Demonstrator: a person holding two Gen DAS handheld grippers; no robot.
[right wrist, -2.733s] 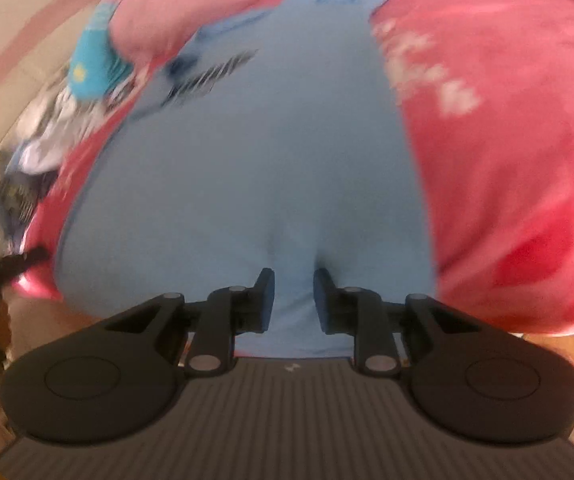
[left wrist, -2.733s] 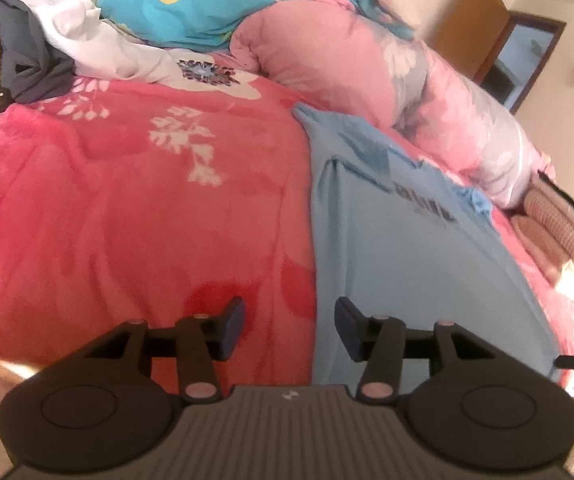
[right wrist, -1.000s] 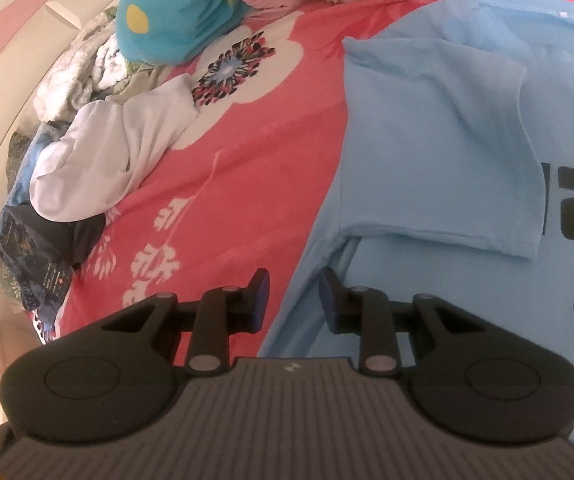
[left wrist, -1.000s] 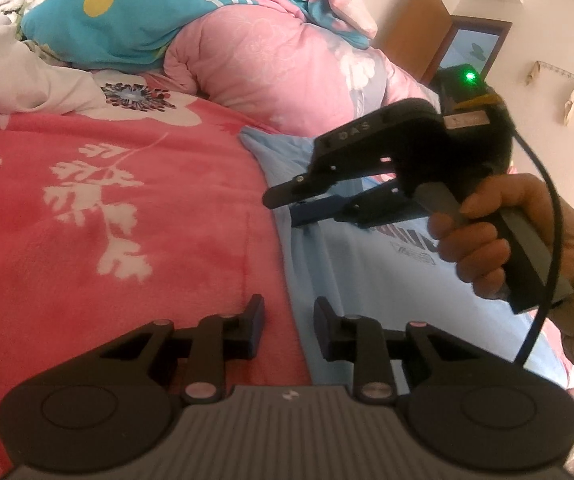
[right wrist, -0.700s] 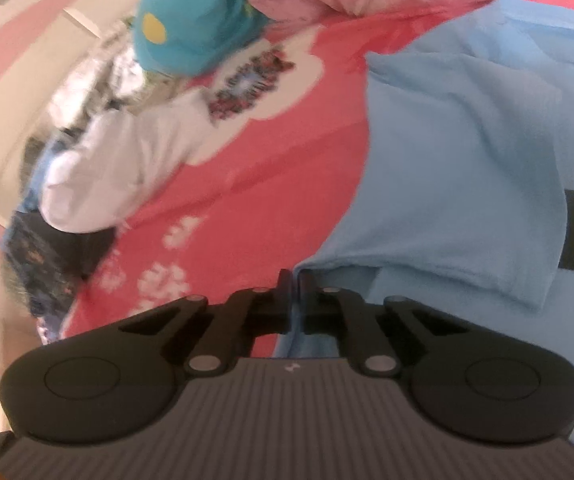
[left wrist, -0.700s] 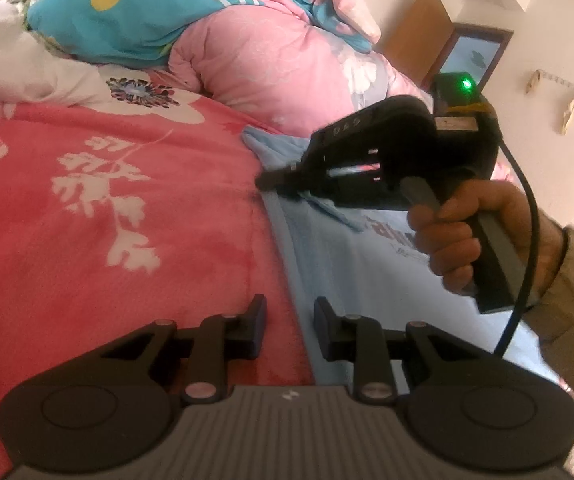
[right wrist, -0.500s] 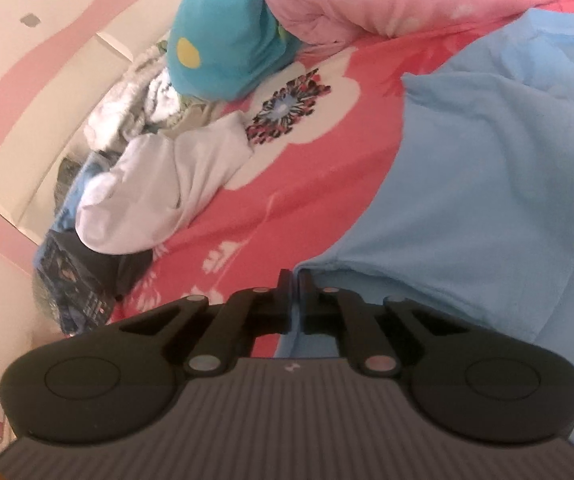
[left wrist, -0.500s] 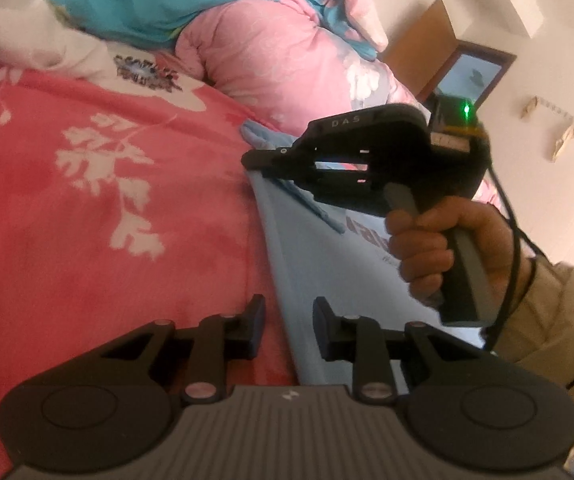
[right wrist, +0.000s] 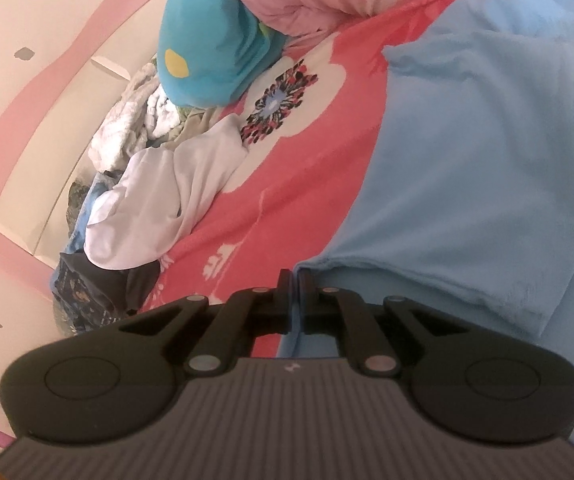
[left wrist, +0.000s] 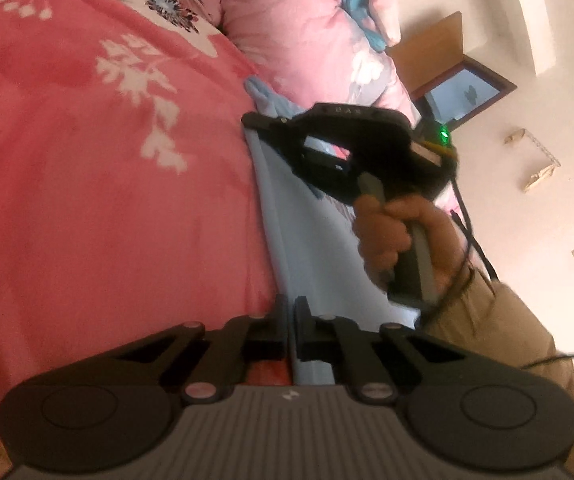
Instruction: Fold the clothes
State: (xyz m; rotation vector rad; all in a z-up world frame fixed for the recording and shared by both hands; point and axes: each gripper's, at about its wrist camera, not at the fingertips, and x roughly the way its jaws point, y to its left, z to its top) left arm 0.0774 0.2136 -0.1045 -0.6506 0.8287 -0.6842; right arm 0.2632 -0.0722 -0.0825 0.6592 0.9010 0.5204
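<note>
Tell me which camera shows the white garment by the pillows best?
The right wrist view: the white garment lies crumpled in full sight on the red blanket, beside a pile of clothes. The left wrist view catches only a white sliver at its top edge, likely the same garment.

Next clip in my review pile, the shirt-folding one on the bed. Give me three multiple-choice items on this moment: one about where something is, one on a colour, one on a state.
1. Where does the white garment lie?
A. on the T-shirt
B. on the red blanket, beside the T-shirt
C. in the left gripper

2. What colour is the T-shirt?
A. light blue
B. white
C. green

3. How does the right gripper stand?
A. wide open above the bed
B. shut on nothing
C. shut on the T-shirt's edge

Key: 1 B, it sits on the blanket well apart from the shirt. 2 A, the fabric is plainly light blue. 3 C, shirt edge runs between its closed fingers; the left gripper pinches the same edge lower down.
</note>
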